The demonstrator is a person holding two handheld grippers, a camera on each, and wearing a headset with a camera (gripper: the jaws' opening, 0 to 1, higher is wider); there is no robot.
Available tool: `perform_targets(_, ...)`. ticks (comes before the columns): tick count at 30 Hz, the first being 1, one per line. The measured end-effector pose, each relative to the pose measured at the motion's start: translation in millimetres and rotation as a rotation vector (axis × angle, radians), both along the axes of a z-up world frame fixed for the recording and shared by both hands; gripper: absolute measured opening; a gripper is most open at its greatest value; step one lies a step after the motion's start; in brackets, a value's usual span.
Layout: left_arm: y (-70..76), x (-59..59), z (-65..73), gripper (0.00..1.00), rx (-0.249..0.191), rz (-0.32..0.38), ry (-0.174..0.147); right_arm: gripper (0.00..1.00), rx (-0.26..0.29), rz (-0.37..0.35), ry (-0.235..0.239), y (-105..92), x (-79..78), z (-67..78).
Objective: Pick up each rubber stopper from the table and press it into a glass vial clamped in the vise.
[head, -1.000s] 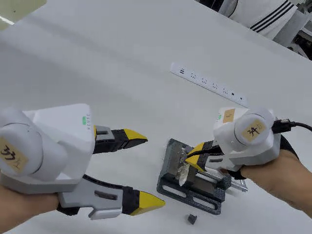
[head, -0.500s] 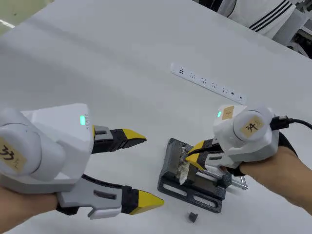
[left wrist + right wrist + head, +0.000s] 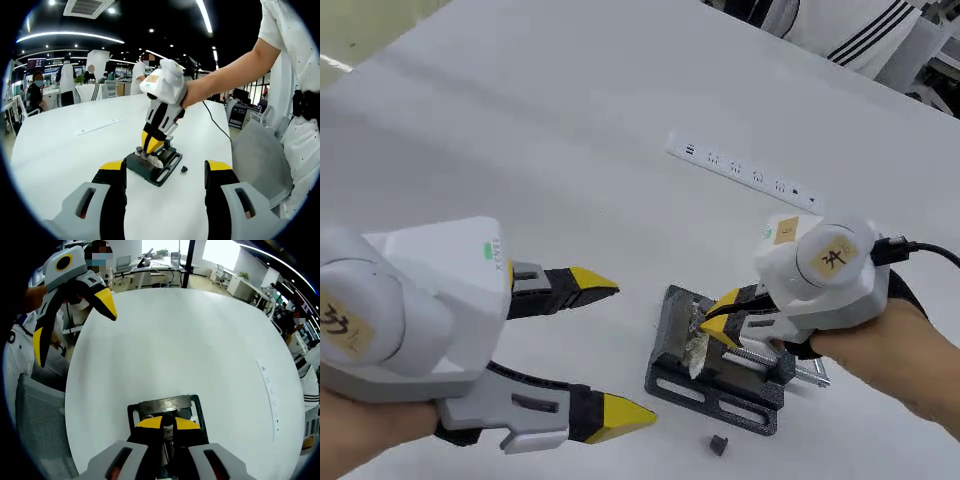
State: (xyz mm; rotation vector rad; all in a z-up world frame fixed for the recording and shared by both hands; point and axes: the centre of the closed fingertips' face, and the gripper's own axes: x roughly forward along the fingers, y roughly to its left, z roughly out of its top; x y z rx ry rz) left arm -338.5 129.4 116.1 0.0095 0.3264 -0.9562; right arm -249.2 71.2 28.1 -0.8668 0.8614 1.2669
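Observation:
A dark metal vise (image 3: 724,388) (image 3: 159,172) (image 3: 159,403) stands on the white table and clamps a clear glass vial (image 3: 696,347). My right gripper (image 3: 714,319) (image 3: 151,145) (image 3: 168,423) points down onto the vial's top, shut on a small dark rubber stopper (image 3: 168,420). Another dark stopper (image 3: 718,445) (image 3: 184,169) lies loose on the table just in front of the vise. My left gripper (image 3: 610,348) (image 3: 165,167) (image 3: 70,310) is held open and empty above the table, to the left of the vise and apart from it.
A white power strip (image 3: 748,172) (image 3: 99,127) (image 3: 270,390) lies on the table beyond the vise. A black cable (image 3: 925,256) runs off the right gripper. A person in a striped white top (image 3: 845,25) sits at the table's far edge.

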Motion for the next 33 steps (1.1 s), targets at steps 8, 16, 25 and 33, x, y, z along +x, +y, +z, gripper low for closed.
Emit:
perform_targets(8, -0.9, -2.7, 2.3, 0.61, 0.01, -0.002, -0.002, 0.04, 0.012, -0.011, -0.002, -4.6, -0.8, 3.6)
perform_targets(16, -4.4, -4.8, 3.6, 0.61, 0.024, -0.015, -0.001, 0.06, 0.056, -0.038, -0.005, -9.2, -3.4, 12.2)
perform_targets(25, -5.4, -5.5, 3.5, 0.61, 0.049, -0.034, -0.004, 0.12, 0.12, -0.086, -0.002, -17.8, -7.8, 26.3)
perform_targets(33, -10.8, -7.5, 2.6, 0.6, 0.079, -0.059, -0.001, 0.2, 0.207, -0.138, 0.001, -27.5, -11.6, 39.9)
